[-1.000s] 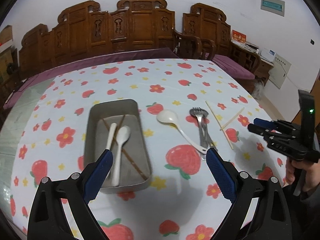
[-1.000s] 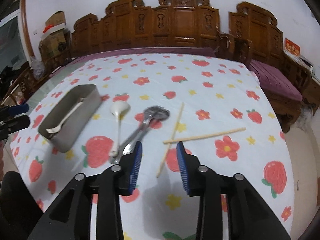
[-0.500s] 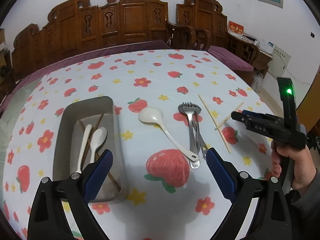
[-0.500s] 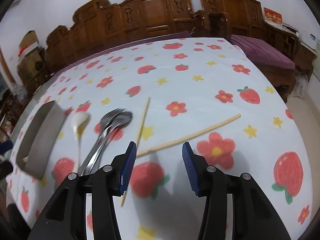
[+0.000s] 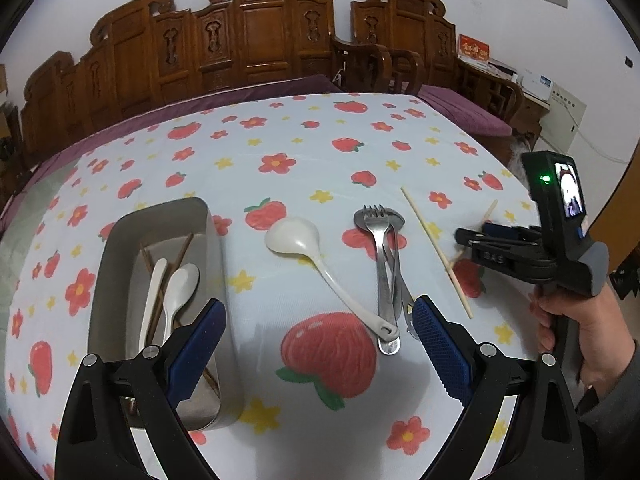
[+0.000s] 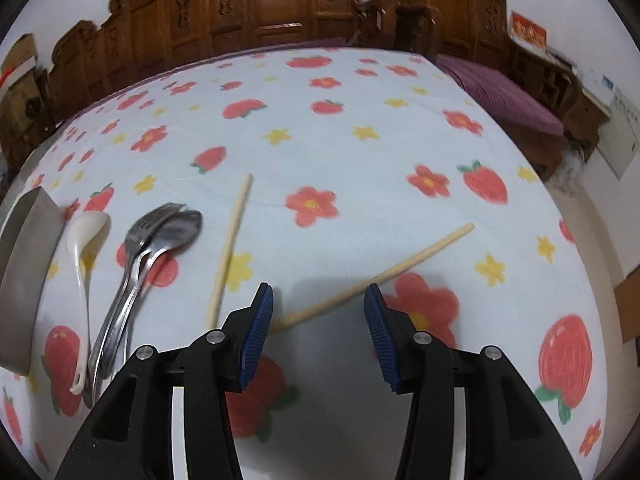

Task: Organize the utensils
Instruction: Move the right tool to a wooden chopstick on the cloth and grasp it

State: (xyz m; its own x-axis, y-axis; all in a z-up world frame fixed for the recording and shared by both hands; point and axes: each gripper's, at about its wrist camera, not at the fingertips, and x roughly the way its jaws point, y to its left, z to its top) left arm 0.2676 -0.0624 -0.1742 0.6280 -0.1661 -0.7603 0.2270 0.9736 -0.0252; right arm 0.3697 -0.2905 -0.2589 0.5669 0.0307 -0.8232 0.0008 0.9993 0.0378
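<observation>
Loose utensils [image 5: 384, 264] beside metal tray [image 5: 160, 216]

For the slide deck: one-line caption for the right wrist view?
Right gripper, jaws closing, nothing gripped, above pale chopstick on strawberry-print tablecloth.

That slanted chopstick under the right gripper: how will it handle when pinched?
The chopstick looks thin, rigid and light, so it probably lifts without bending. Lying flat on the tablecloth, it may roll or pivot as the right gripper, jaws closing astride it, pinches.

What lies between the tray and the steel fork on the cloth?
One white ladle, bowl toward the far side and handle running back toward the fork's handle end, beside the tray. The left wrist view shows it best.
</observation>
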